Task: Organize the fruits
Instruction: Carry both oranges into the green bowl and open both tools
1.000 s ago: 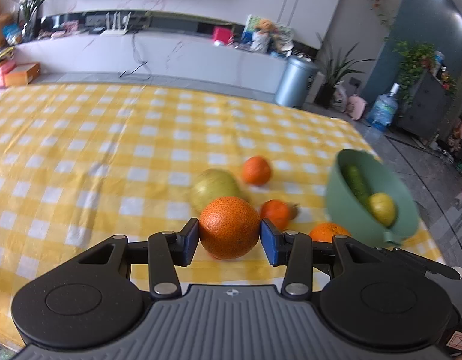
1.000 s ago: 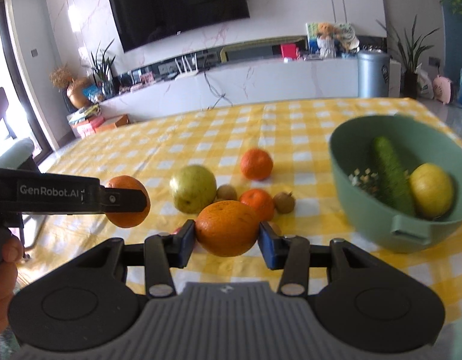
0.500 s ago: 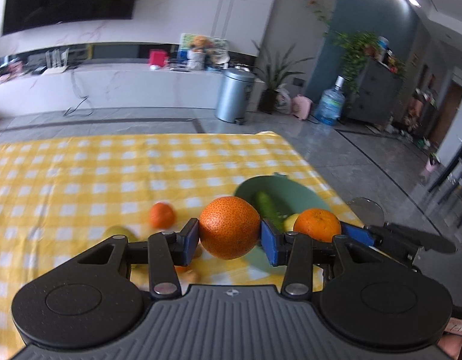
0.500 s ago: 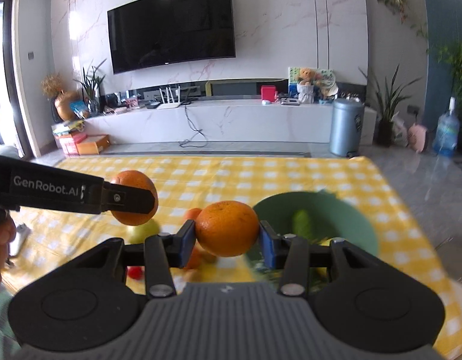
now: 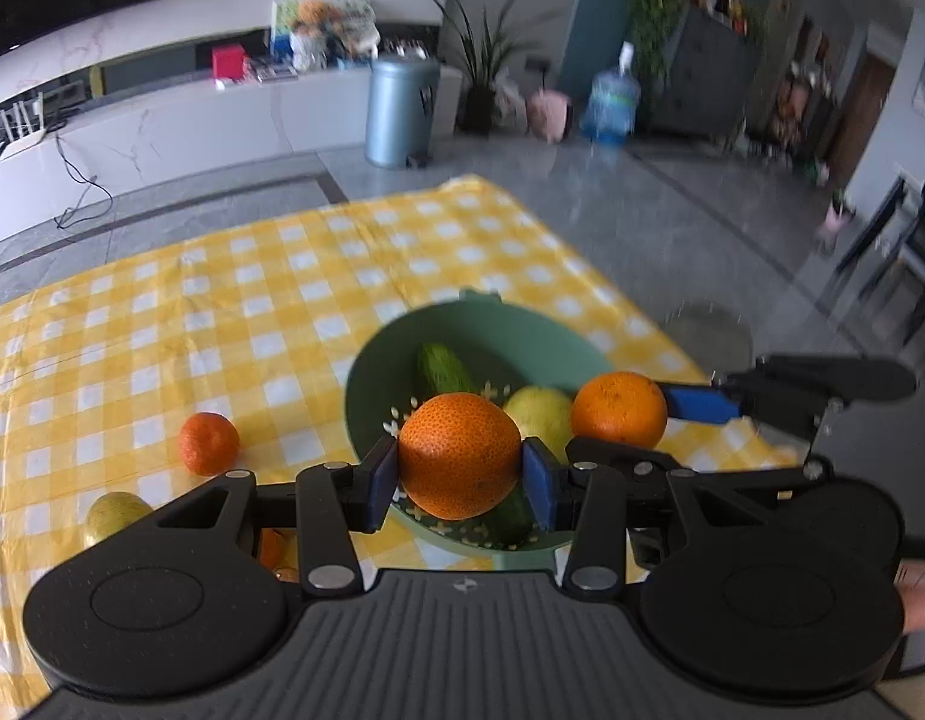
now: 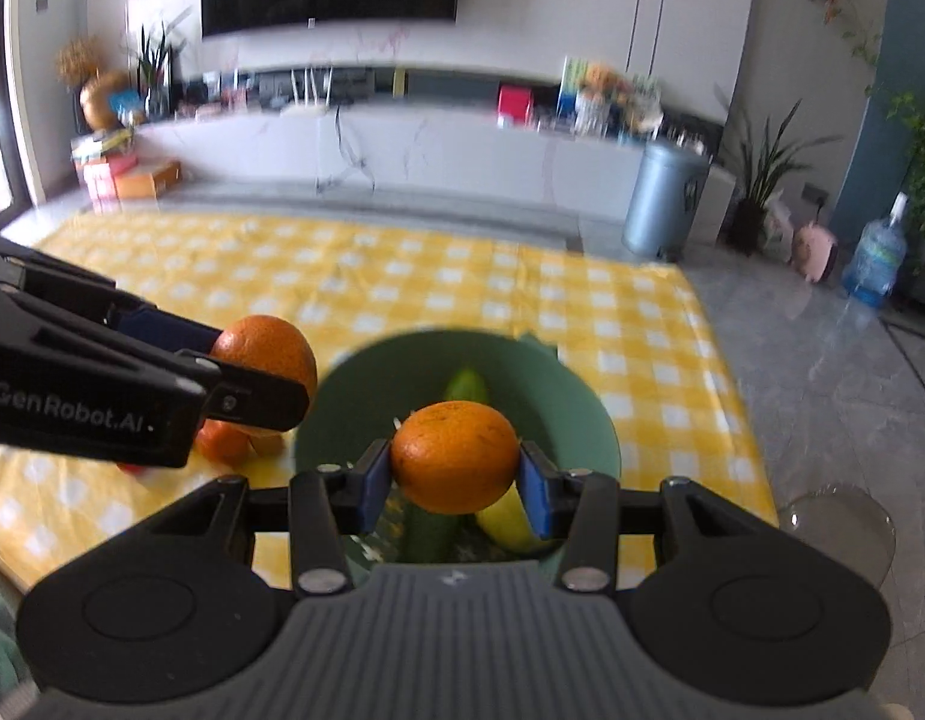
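Two oranges carried over the green bowl, one clamped in each gripper

The left orange (image 5: 459, 455) is pinched across its widest part by the left gripper (image 5: 460, 474), the right orange (image 6: 454, 456) likewise by the right gripper (image 6: 456, 480); both are held above the bowl (image 5: 366, 372), where a cucumber (image 5: 444, 367) and a pale fruit (image 5: 539, 414) already lie. Each orange is judged firm, fairly light, round and prone to roll, with a pebbled skin that is easily gripped; a hold across the middle suits it best. A small orange (image 5: 208, 443) is left on the checked cloth (image 5: 162, 312) at nine o'clock of the bowl
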